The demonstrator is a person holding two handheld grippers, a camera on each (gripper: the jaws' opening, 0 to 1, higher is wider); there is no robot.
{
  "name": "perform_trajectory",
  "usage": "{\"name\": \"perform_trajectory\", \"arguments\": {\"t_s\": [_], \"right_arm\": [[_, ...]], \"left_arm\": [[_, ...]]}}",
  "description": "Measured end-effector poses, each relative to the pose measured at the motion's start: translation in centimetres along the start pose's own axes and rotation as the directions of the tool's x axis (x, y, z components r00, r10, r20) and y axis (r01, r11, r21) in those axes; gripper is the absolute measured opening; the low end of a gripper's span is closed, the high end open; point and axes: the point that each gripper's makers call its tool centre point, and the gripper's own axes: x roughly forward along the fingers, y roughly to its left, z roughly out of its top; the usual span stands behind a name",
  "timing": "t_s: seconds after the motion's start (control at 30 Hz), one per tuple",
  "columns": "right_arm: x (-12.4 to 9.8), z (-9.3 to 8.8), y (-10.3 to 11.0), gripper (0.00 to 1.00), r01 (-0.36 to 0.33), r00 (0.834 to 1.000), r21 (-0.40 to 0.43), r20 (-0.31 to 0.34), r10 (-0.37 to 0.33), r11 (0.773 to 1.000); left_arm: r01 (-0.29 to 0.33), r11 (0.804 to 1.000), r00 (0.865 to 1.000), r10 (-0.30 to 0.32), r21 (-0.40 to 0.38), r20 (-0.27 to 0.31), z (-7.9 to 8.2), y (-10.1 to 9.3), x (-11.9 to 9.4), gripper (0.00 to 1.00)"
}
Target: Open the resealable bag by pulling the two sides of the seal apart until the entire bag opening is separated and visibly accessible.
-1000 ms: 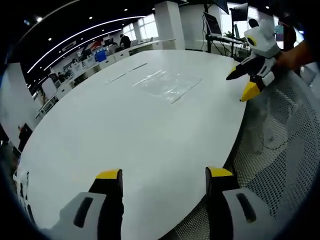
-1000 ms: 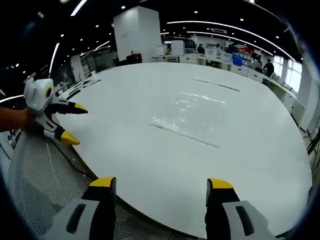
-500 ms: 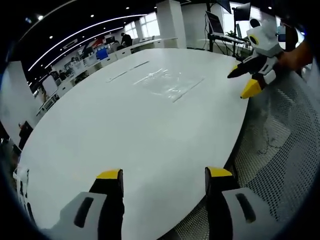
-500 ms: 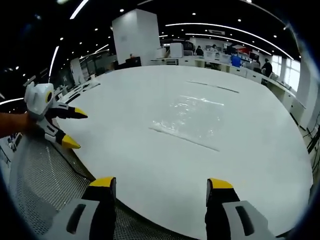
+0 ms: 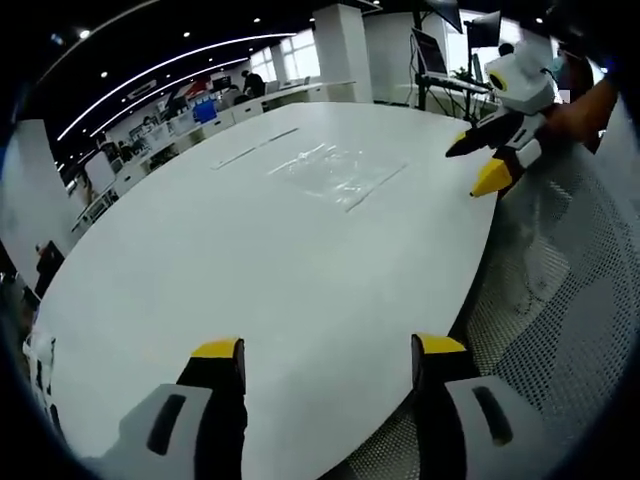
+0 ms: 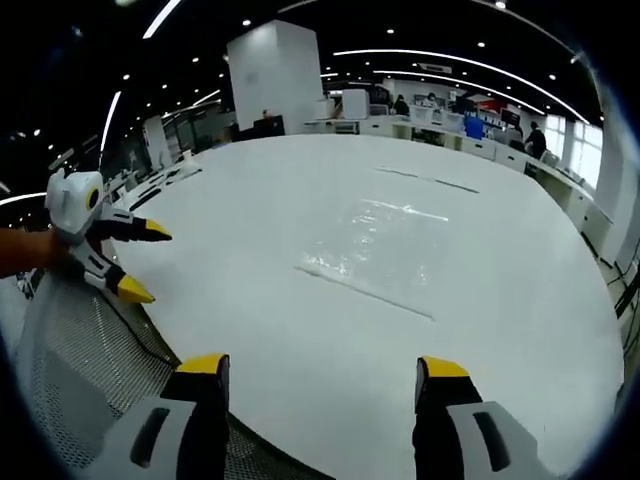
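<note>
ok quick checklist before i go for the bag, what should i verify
1. Left tool open: ok, jaws spread, nothing between them.
2. Right tool open: ok, jaws spread and empty.
3. Clear plastic resealable bag lying flat on the round white table: ok.
4. Seal strip found: ok, it runs along the bag edge nearest the right tool.
5. Tools at the seal: not ok, both hover near the table's edge, apart from the bag.
6. Seal closed along its whole length: cannot tell.
</note>
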Motion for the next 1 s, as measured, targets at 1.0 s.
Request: {"name": "perform_trajectory", "arguments": {"t_s": [1.0], "right_arm": [[8.2, 2.6, -1.5, 0.76, -0.16, 0.973, -0.054, -0.178, 0.148, 0.986]], "left_arm": [[-0.005, 1.0, 0.999, 0.005, 0.0, 0.033, 0.4, 0.2, -0.4, 0.65]]}}
